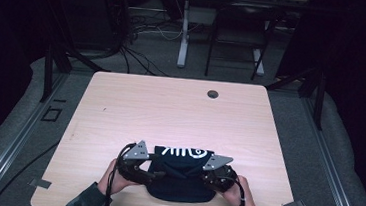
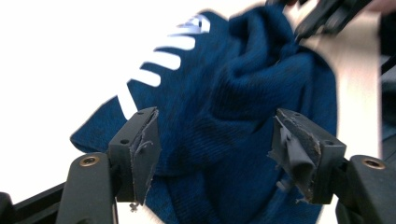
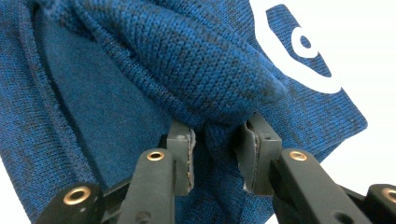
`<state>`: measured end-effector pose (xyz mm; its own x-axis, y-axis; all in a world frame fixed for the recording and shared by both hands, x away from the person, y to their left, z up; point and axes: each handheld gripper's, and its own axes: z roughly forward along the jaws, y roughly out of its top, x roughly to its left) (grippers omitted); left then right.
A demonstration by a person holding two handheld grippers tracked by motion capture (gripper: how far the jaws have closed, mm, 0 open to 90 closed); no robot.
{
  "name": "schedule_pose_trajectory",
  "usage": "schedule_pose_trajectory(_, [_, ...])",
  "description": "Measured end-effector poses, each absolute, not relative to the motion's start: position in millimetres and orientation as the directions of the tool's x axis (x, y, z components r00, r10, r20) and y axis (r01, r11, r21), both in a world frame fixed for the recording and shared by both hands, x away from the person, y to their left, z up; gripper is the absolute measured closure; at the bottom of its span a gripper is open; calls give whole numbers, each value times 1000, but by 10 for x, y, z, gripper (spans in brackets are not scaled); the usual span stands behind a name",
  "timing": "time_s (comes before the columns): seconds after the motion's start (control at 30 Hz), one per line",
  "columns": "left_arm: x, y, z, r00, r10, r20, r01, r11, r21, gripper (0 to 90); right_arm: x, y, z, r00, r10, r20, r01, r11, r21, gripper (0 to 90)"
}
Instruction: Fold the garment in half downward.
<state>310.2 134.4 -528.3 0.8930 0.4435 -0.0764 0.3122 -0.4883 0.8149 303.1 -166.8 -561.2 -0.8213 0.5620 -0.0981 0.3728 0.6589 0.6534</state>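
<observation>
With our right tool [image 3: 215, 156] pinching a fold of the dark blue knitted garment [image 1: 182, 180] and our left tool [image 2: 219, 154] standing wide, we should regrip the opposite edge squarely.

The dark blue knit cloth [image 1: 183, 173] bears white stripes and a swirl mark, but no readable text.

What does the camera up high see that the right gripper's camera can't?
The high view alone takes in the whole wooden table, the person's hands, the left hand-held gripper and the grey floor beyond. The right gripper view alone gives the knit stitches up close and the right hand-held gripper pinching a fold of cloth between its jaws. Both show the dark blue knitted garment with its white pattern.
</observation>
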Motion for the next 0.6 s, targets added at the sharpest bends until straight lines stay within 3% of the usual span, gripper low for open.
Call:
schedule_pose_trajectory(0.23, [3217,1378,-5138,864,492,-103,337,-414,846,303,3030,-1670,-5619,-820,564,-98,372,656,657,680])
schedule_pose_trajectory(0.6, [3462,1265,-5361,809,561,-178,451,-398,799,279,3022,-1662,-5627,-818,567,-96,376,655,656,680])
